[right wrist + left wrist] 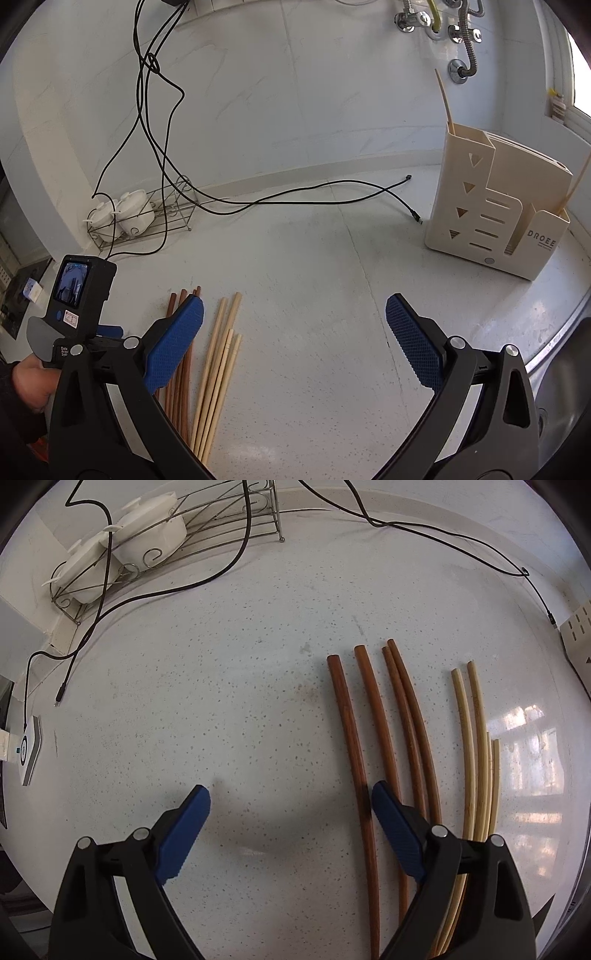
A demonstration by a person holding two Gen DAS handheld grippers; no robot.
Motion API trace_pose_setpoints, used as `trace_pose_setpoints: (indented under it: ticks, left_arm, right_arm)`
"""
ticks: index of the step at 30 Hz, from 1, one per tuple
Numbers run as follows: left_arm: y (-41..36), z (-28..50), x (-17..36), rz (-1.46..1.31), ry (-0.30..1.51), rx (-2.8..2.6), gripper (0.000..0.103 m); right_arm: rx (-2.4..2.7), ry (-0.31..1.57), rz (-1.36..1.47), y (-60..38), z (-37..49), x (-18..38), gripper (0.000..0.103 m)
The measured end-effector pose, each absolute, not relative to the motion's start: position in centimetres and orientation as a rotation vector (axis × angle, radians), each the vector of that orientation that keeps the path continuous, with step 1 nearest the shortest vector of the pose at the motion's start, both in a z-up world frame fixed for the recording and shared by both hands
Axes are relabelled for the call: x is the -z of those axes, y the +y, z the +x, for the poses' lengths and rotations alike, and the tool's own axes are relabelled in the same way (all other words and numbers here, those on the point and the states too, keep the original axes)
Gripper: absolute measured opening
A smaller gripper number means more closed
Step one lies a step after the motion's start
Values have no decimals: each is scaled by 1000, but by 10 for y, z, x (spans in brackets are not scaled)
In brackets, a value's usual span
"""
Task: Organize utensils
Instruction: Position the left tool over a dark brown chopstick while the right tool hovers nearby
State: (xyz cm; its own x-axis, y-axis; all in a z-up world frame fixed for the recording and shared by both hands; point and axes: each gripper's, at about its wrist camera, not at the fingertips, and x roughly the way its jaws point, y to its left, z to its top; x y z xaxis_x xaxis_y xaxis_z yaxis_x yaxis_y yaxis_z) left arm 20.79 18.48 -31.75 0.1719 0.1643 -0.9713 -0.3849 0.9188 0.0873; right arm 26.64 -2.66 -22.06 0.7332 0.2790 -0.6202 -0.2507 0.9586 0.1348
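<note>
Two sticks stand in your holder (pixel 495 206); eight chopsticks (pixel 373 738) remain on the bench (pixel 221 701). Both hand-held grippers, left (pixel 291 794) and right (pixel 295 306), are spread and empty.

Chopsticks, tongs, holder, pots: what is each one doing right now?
Dark chopsticks: four, lying flat on the counter, none gripped.
Light chopsticks: four, lying flat beside the dark ones.
Left tongs: open, empty, one pad right next to a dark chopstick.
Right tongs: open, empty.
Holder: upright, a light chopstick sticking out at each end.
White pots: lids on, in the wire rack.
</note>
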Motion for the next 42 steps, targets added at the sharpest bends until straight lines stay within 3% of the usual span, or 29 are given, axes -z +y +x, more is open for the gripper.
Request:
trace_pose_setpoints:
  ticks: [7,14,21,42]
  left_arm:
    - [180,211,317,-223,1348,-331,69]
    - [182,210,319,-247,1338,-321,68]
    - [181,205,320,-251,1332,-330,68]
    - [182,201,321,-249,1319,-332,68]
  right_arm:
    - [-368,876,-12,0,278,240,94]
    - [-376,1194,-126,38,291,294,80]
    - [-300,1286,-207,55,293,313,79]
    - [-248,1334,-320,78,294,327,79]
